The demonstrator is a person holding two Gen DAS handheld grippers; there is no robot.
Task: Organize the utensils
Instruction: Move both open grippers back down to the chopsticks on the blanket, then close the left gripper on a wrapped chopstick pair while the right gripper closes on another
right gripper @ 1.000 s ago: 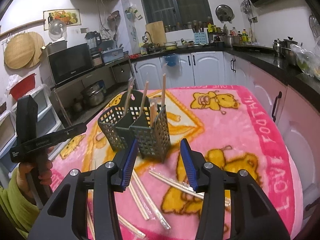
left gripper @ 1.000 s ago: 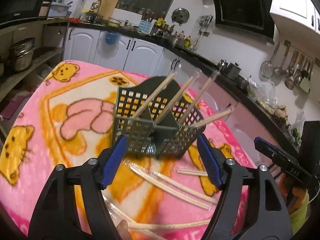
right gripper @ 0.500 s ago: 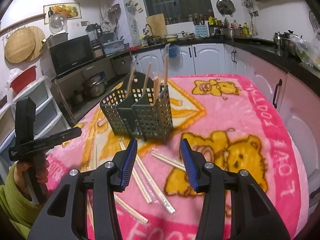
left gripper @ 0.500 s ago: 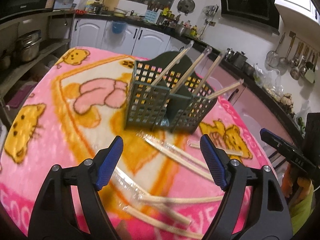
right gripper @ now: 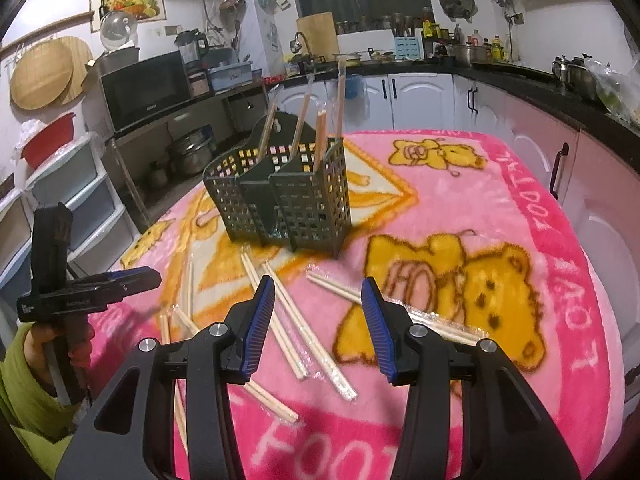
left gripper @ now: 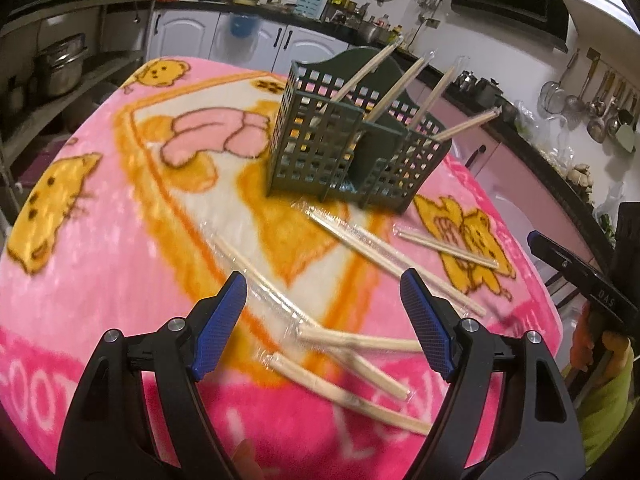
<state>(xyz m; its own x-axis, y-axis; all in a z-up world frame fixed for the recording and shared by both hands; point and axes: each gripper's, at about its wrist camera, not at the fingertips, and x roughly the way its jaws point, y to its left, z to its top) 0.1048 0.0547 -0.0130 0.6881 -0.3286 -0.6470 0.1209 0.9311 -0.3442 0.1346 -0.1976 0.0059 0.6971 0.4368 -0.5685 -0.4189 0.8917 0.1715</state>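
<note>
Reaching down for loose chopsticks on the pink blanket [left gripper: 100, 272], with several pairs already standing in the dark green basket [left gripper: 352, 152] at the far middle of the table. Picking-up step, by the look of it: neither tool gripping anything yet.

Left gripper [left gripper: 324, 320] standing wide, having just been opening a little further, nothing between the blue pads [left gripper: 220, 320]. Hanging over a cluster of wrapped chopsticks [left gripper: 348, 360] lying criss-crossed on the near part of the blanket, those sticks showing directly between and just beyond the fingertips; whether the pads are touching the cloth, cannot tell. Another wrapped pair [left gripper: 360, 240] lying farther off, just in front of the basket, and one more pair [left gripper: 444, 248] to its right over the yellow bear.

Right gripper [right gripper: 318, 324] standing at a middling, narrower gap, also empty. Pointing at the stretch between a long pair [right gripper: 296, 312] on its left and a wrapped pair [right gripper: 380, 304] running off to the right behind its right finger; basket [right gripper: 280, 200] beyond, well apart.

Next move likely calling for lowering the left gripper squarely across one pair only, closing on its middle so it does not pivot, then lifting and tipping it upright into a basket compartment. Slippery plastic wrap and overlapping sticks probably making a clean single grab awkward.
</note>
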